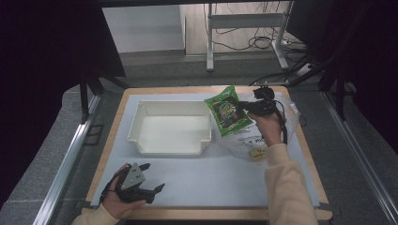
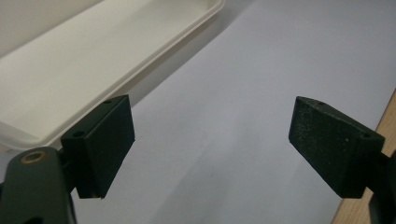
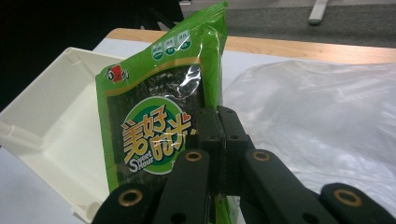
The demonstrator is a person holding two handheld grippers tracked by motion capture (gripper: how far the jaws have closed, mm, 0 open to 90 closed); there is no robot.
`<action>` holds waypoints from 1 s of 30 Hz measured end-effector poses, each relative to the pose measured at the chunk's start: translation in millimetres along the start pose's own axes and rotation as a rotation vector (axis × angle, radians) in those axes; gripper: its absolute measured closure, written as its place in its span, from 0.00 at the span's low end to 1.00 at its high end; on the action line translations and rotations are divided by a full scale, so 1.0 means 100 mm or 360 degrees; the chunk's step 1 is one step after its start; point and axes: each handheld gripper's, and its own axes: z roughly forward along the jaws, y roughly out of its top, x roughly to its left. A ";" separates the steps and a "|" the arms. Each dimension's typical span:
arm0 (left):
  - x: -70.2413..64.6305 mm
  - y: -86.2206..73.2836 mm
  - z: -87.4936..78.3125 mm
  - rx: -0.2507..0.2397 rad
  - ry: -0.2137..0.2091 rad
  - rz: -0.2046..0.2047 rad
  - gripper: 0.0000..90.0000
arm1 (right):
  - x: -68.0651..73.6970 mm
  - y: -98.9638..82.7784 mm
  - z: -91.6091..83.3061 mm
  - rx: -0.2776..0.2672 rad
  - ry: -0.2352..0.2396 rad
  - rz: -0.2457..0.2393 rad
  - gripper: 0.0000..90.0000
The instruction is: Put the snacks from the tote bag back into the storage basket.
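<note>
High view: wooden-edged table [image 1: 300, 140] under a pale grey mat [image 1: 206, 183], with a white rectangular plastic tray [image 1: 171, 127] lying open and bare at mid-table. Right of the tray, a crumpled clear plastic bag [image 1: 244, 143] spread flat on the mat. Above that bag's near-tray edge, a green glossy foil snack packet [image 1: 228, 112], lifted and tilted, its lower corner hanging just over the tray's right rim. Pinched at its right edge by the right gripper [image 1: 244, 108], held in a hand with a cream sleeve. Near the front left corner, the left gripper [image 1: 157, 177] low over bare mat, jaws spread, pointing right, grey three-cornered plate on top.

Left gripper view: two black jaws wide apart with nothing between them, grey mat below, the tray's long rim [image 2: 140, 70] running across the upper left, a sliver of wooden edge at far right.

Right gripper view: jaws pressed together on the packet's right side seam [image 3: 159, 116], packet upright, printed face toward the camera. Tray [image 3: 51, 121] behind it at left, clear bag [image 3: 322, 107] at right.
</note>
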 end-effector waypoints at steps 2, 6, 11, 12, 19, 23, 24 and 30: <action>0.00 0.00 0.00 -0.0003 -0.0001 0.0000 0.16 | 0.04 0.01 0.04 -0.0003 0.0015 -0.0004 1.00; 0.01 0.00 -0.01 -0.0004 0.0000 0.0005 0.16 | 0.12 0.03 0.11 0.0007 0.0032 -0.0008 1.00; 0.01 0.00 -0.02 -0.0007 -0.0001 0.0006 0.16 | 0.20 0.06 0.18 0.0008 0.0053 -0.0020 1.00; 0.01 0.00 -0.02 -0.0011 -0.0002 0.0001 0.16 | 0.22 0.07 0.20 0.0009 0.0059 -0.0020 1.00; 0.01 0.00 -0.02 -0.0014 -0.0004 0.0004 0.16 | 0.33 0.10 0.27 0.0006 0.0079 -0.0031 1.00; 0.01 0.00 -0.02 -0.0015 -0.0005 0.0006 0.16 | 0.41 0.14 0.31 -0.0001 0.0095 -0.0044 1.00; 0.01 0.00 -0.02 -0.0015 -0.0006 0.0006 0.16 | 0.43 0.15 0.31 0.0002 0.0100 -0.0046 1.00; 0.01 0.00 -0.02 -0.0016 -0.0006 0.0006 0.16 | 0.56 0.18 0.39 0.0007 0.0126 -0.0060 1.00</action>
